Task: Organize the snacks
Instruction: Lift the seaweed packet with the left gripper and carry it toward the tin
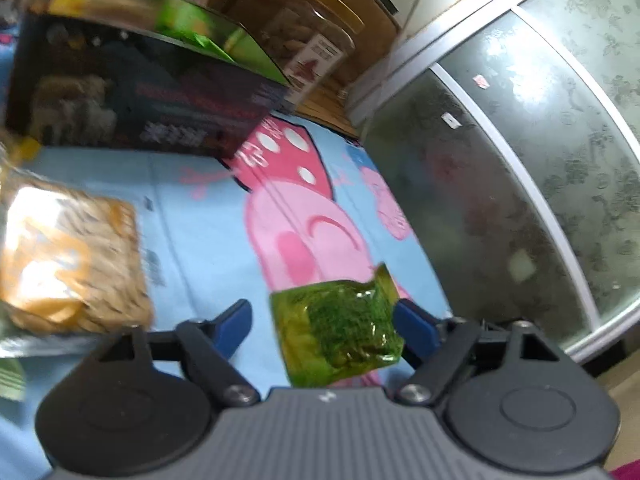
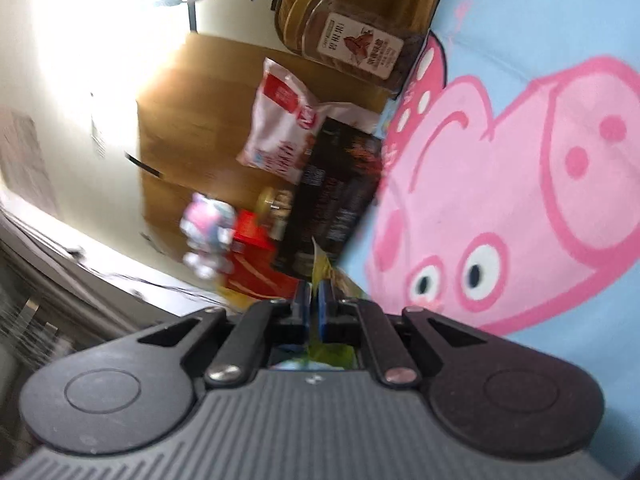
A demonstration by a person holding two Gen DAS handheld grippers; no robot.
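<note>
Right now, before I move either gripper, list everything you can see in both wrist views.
green snack packet: 1, translucent green, between the open left fingers, touching the right one
biscuit packet: 1, orange-tan, on the cloth at left
black box: 1, dark, standing at the cloth's far edge
green box: 1, behind the black box
nut jar: 1, clear with a gold lid, by the wooden board
white-red bag: 1, behind the black box
red box: 1, blurred, further along
cartoon-pig cloth: 1, light blue and pink
left gripper: open
right gripper: nearly shut on a thin yellow-green wrapper edge
</note>
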